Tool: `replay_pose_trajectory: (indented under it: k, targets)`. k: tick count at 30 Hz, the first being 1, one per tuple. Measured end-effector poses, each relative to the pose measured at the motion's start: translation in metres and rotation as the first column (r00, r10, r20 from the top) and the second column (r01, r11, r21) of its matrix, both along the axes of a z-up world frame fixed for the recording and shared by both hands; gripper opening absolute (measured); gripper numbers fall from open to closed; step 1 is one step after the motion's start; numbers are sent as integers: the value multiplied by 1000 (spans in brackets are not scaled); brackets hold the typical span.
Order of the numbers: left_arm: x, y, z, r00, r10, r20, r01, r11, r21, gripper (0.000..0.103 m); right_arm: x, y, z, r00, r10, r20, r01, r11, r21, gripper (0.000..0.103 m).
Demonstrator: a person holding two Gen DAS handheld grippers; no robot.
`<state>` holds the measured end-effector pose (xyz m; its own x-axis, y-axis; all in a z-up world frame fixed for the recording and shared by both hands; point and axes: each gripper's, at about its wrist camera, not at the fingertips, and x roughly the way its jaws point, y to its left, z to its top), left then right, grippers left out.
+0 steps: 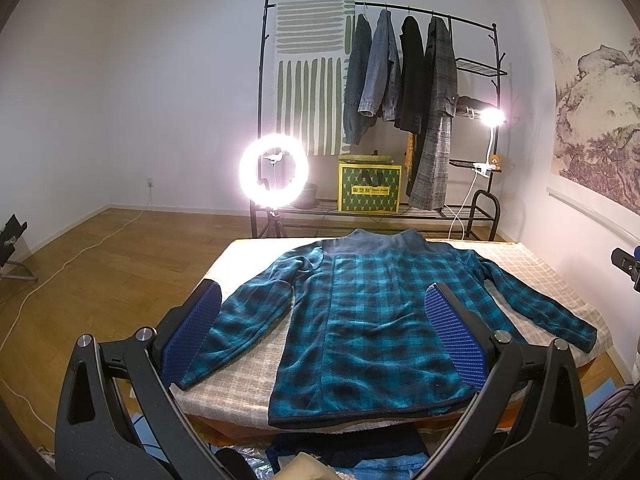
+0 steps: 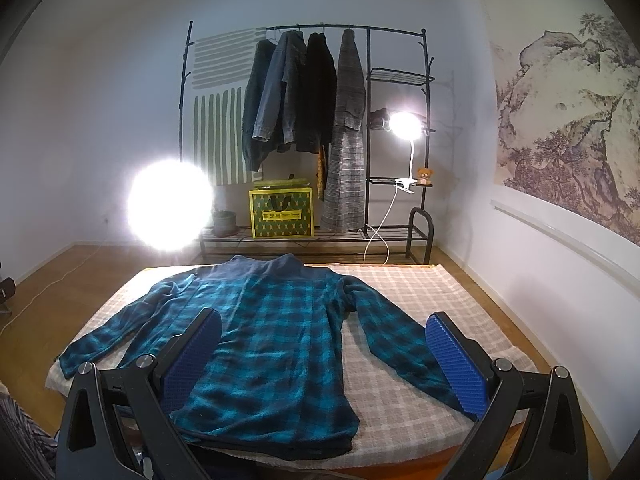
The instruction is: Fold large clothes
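Now my left tongs (image 1: 322,334) and right tongs (image 2: 324,360) gape, ribbed blue pads (image 1: 456,340) over fuzzy plaid shirt (image 1: 360,320); box (image 1: 369,188) label unreadable.

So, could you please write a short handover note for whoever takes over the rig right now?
Left gripper: open, holding nothing, above the near edge of the table.
Right gripper: open, holding nothing, also above the near edge.
The plaid shirt lies flat on the checked cloth covering the table, collar at the far end, hem at the near edge, both sleeves spread outward.
Done: the shirt is laid out and mostly smooth.
Left: every fold. No sleeve has been brought in and the body has not been folded. Starting with a sleeve seems sensible.
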<state>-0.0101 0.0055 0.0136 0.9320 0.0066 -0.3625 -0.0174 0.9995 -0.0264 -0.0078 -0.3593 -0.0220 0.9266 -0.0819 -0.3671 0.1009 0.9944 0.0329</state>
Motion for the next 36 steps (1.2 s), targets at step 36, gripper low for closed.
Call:
replay_pose_trajectory:
  k: [36]
  targets:
    - [108, 105, -56, 985, 128, -117, -132, 991, -33, 102, 92, 61, -10, 993, 113, -33, -114, 993, -33, 103]
